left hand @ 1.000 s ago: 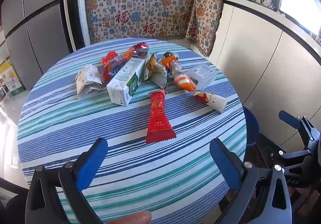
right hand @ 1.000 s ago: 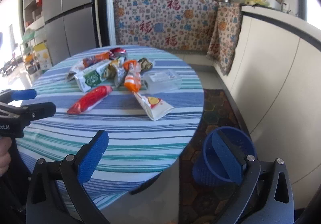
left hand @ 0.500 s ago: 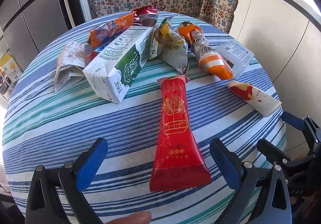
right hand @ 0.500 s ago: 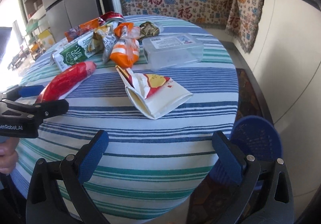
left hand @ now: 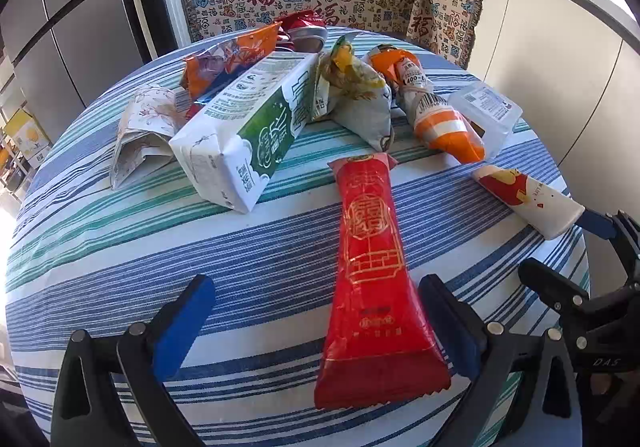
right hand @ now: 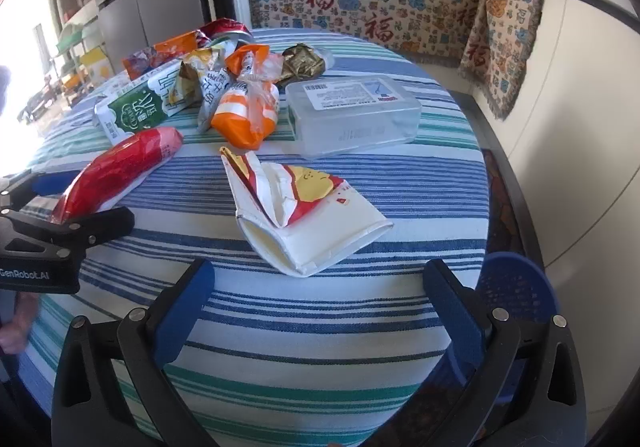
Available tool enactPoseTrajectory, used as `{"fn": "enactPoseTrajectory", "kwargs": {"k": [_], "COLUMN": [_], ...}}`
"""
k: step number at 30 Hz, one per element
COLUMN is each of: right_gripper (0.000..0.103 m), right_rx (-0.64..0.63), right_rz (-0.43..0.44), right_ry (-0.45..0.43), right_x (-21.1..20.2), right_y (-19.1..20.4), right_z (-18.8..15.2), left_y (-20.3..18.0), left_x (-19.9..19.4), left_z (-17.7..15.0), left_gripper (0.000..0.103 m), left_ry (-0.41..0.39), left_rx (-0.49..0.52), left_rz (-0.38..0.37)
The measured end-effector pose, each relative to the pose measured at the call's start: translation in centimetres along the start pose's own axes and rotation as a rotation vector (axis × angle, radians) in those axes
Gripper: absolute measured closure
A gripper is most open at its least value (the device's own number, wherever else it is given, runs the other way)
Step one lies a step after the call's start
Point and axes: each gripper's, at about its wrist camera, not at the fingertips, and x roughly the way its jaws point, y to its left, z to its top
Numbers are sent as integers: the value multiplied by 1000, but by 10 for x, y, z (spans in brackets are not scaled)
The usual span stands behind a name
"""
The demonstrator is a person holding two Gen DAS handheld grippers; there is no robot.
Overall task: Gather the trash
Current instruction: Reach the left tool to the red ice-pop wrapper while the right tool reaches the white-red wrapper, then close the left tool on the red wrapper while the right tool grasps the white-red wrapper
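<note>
Covering the round surface (left hand: 120,247) is a blue, green and white striped cloth, and the trash is lying spread across its far and middle parts, none of it collected yet by the look of things. A blue mesh bin (right hand: 516,295) is standing on the floor just past the surface's right edge, which is probably where everything is going. Among the trash, the green and white carton (left hand: 248,135) is lying on its side at the left, with a clear plastic box (right hand: 352,119) at the right and crumpled snack bags between them. Nearer the person, a long red packet (left hand: 372,287) is lying flat and pointing toward the left gripper (left hand: 316,327), whose jaws are standing wide open, low over the cloth, with the packet's near end between them but not gripped. The right gripper (right hand: 320,303), jaws also spread wide and holding nothing, is hovering just short of a flattened paper cup (right hand: 308,215).

The step in hand seems to be the approach for a first pickup. Next, each gripper needs lowering and closing on its flat, thin piece, which may slip or buckle.
</note>
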Motion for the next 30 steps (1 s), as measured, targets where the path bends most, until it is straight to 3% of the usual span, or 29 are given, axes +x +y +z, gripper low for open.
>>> {"fn": "enactPoseTrajectory", "kwargs": {"k": [4,8,10,11,13,17,19,20,21,22,23,24,30], "right_gripper": [1,2,11,21,27,28,35,46,62,73,93,94,96], "right_rx": [4,-90,-133,-149,-175,-209,-212,-212,-211,-206,-194,-182,-91], "right_rz": [8,37,89,104,114,113,125,129,131,134,142,152,253], "right_ry": [59,43,60,76,101,113,119,126,134,142,149,146,95], "right_x": [-5,-24,-29,-29,-27,-22,-19,-16,-13,-11,-10,-12,-38], "right_y": [-6,-1,4,6,11,17,19,19,18,17,15,12,-1], "right_z": [8,22,29,32,37,42,44,45,45,45,45,44,42], "left_y": [0,-6,-14,-18,-23,-21,-19,-18,-18,-17,-16,-16,-10], "left_x": [-1,-18,-22,-21,-19,-20,-20,-20,-19,-18,-19,-21,-47], "left_z": [7,13,17,19,22,23,24,24,24,24,23,23,19], "left_gripper": [0,1,1,3,19,39,58,62,71,73,76,81,85], "left_ry": [57,14,18,22,37,43,52,60,69,73,72,67,34], "left_rx": [33,95,134,146,168,161,140,133,130,131,131,128,73], "left_rz": [-60,-119,-143,-147,-132,-105,-113,-115,-113,-108,-103,-102,-197]}}
